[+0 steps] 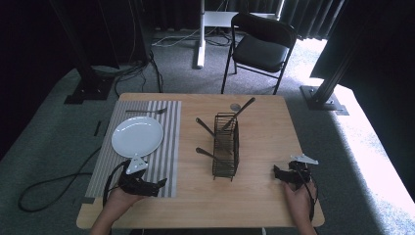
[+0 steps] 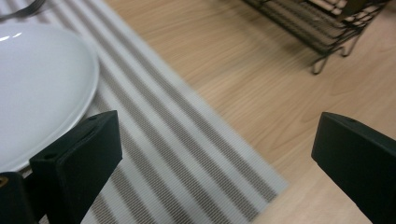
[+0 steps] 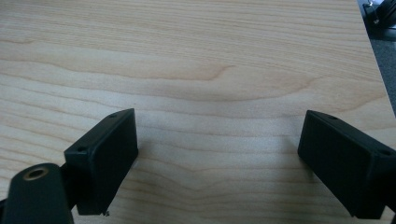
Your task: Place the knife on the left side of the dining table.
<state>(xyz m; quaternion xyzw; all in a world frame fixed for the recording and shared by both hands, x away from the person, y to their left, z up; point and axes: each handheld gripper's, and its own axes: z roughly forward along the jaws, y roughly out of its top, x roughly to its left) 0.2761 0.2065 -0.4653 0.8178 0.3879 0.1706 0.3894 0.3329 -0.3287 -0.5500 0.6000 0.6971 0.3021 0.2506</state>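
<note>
A white plate (image 1: 137, 135) lies on a grey striped placemat (image 1: 166, 147) at the table's left, with a fork (image 1: 147, 111) above it on the mat. A black wire caddy (image 1: 226, 147) stands mid-table with several dark utensils (image 1: 238, 113) sticking out. My left gripper (image 1: 159, 185) rests near the placemat's front right corner, open and holding nothing. In the left gripper view, the plate (image 2: 37, 88), the placemat (image 2: 187, 154) and the caddy (image 2: 317, 28) lie beyond the jaws. My right gripper (image 1: 278, 172) sits open on the bare wood right of the caddy; its fingers (image 3: 105, 161) frame plain tabletop (image 3: 210, 88).
A black folding chair (image 1: 262, 46) stands behind the table's far edge. Dark stand legs (image 1: 323, 95) and cables (image 1: 54, 181) lie on the grey carpet around the table. A small round mark (image 1: 235, 106) sits near the table's far edge.
</note>
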